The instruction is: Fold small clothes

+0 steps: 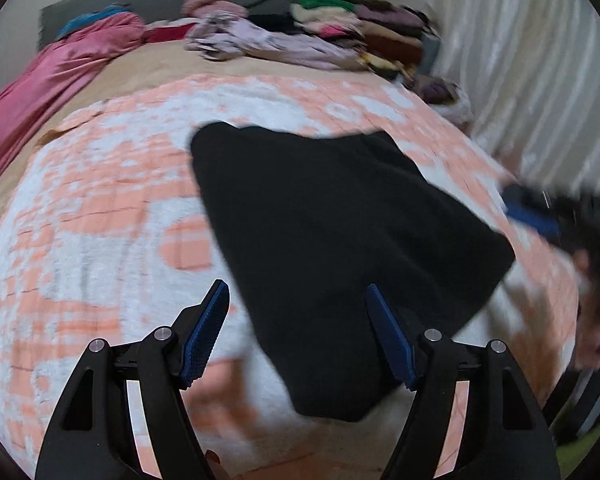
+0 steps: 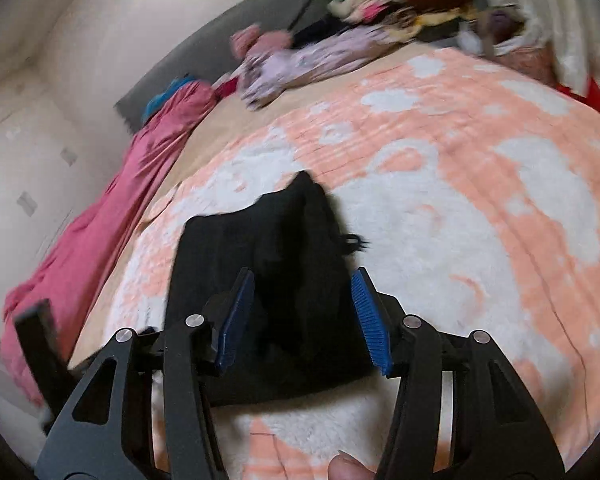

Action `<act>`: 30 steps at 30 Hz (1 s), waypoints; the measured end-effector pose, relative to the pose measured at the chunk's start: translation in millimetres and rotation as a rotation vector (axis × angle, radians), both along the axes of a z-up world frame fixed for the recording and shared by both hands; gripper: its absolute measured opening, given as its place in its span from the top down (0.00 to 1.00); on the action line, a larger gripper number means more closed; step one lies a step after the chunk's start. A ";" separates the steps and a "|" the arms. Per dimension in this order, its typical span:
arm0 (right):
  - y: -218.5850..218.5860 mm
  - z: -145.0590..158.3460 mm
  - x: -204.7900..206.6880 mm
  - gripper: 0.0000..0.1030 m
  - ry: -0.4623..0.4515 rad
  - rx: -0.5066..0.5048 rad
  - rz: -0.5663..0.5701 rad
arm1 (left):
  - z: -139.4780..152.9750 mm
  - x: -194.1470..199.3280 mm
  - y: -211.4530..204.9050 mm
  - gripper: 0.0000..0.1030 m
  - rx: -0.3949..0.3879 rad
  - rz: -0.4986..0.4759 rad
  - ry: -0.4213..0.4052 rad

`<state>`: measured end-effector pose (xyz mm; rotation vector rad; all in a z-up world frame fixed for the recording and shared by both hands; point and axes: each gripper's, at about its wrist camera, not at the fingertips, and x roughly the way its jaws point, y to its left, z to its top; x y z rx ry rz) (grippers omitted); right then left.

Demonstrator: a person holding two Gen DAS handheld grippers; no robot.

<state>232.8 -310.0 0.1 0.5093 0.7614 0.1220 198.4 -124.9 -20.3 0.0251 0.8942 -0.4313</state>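
1. Here, the black garment lies flat on the peach-and-white blanket, the landmark for all else.
2. Left of the blanket, a pink sheet runs along the bed's edge.
3. Over the blanket's near edge, the left gripper gapes wide, holding nothing.
4. The right gripper stands part open above the garment, pads clear of the cloth.
5. Beyond the blanket, a clothes pile sits.

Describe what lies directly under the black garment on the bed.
The black garment lies on a peach-and-white fleecy blanket, which shows all round it. A beige sheet shows beyond the blanket. Whether anything else lies beneath the garment cannot be seen; the cloth covers it.
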 end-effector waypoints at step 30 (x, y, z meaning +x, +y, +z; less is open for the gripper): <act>31.3 -35.2 100.6 0.87 0.105 -0.327 0.159 | -8.8 -7.9 -4.4 0.26 -0.003 -0.043 -0.019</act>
